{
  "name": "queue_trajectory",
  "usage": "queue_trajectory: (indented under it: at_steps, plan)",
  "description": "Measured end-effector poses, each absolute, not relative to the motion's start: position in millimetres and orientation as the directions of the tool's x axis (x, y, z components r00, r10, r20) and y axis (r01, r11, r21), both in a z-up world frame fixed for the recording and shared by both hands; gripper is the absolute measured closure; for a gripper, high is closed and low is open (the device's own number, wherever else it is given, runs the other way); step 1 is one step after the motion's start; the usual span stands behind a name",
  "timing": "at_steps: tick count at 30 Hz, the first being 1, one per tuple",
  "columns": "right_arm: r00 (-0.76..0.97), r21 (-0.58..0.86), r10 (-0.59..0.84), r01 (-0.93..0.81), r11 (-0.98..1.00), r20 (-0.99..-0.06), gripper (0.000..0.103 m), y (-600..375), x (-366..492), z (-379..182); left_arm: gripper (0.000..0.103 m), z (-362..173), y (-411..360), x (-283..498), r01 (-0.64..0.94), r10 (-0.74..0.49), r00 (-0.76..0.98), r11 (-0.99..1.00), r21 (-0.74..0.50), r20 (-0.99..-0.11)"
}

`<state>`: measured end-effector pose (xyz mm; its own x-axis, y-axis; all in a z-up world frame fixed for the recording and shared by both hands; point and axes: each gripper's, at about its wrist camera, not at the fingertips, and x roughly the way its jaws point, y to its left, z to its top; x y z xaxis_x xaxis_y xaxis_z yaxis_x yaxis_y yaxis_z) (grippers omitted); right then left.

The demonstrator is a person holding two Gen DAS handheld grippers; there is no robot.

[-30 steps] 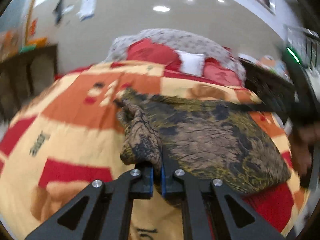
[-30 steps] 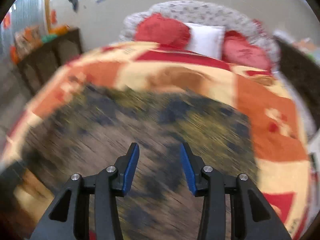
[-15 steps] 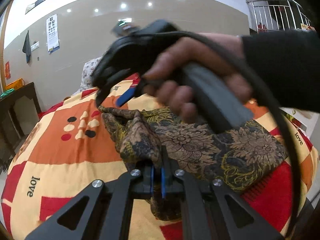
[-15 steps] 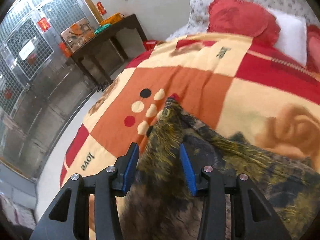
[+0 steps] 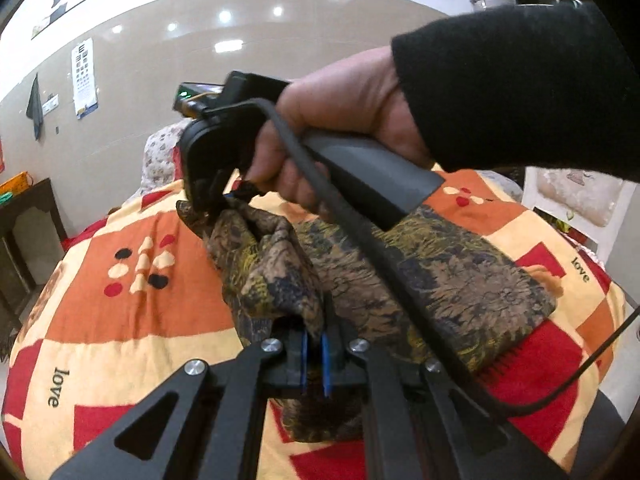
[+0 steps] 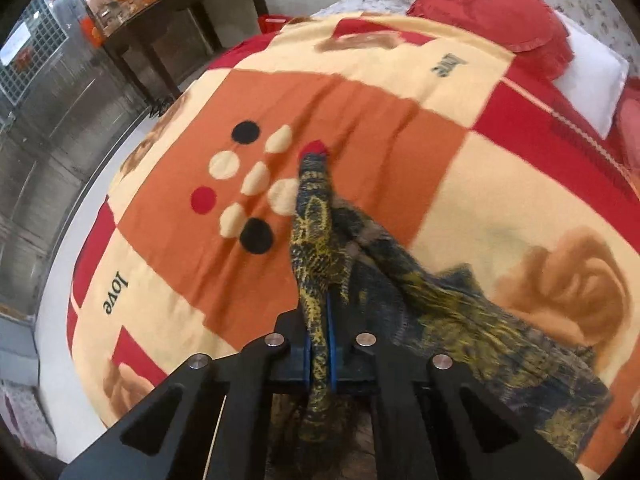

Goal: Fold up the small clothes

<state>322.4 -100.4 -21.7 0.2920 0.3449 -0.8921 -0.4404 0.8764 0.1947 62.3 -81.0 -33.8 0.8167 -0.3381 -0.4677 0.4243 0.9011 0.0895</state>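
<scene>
A small dark garment with a brown, yellow and navy floral print (image 5: pixel 452 272) lies on a patchwork bed blanket (image 5: pixel 132 332). My left gripper (image 5: pixel 314 336) is shut on a bunched near corner of the garment. My right gripper (image 6: pixel 319 332) is shut on a narrow strip of the same garment (image 6: pixel 316 240) at its far left edge. In the left wrist view the right gripper (image 5: pixel 224 196) and the hand holding it reach across above the garment, pinching its far corner.
The blanket (image 6: pixel 360 108) has orange, red and cream squares with dots and "love" lettering. Red and white pillows (image 6: pixel 500 8) lie at the bed head. A dark wooden side table (image 6: pixel 176 24) stands left of the bed. A white cabinet (image 5: pixel 580 208) stands right.
My right gripper was open over the garment; it moved to the far left edge and has shut on a strip of cloth. My left gripper stays shut on its corner.
</scene>
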Motion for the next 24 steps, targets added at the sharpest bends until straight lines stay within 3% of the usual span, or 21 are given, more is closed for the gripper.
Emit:
queue_trajectory:
  at_steps: [12,17,24]
  plan:
    - [0.378,0.176,0.294,-0.316,0.932,-0.878,0.097,-244,289,15,0.099,-6,-172,30,0.594,-0.498,0.745,0.798,0.101,-0.444]
    - [0.39,0.135,0.236,-0.267,0.954,-0.89,0.097,-310,274,16,0.099,-11,-227,28,0.67,-0.549,0.672,0.736,0.094,-0.497]
    - [0.356,0.134,0.193,-0.183,0.974,-0.914,0.097,-371,271,-33,0.099,-43,-289,36,0.72,-0.534,0.601,0.684,0.114,-0.595]
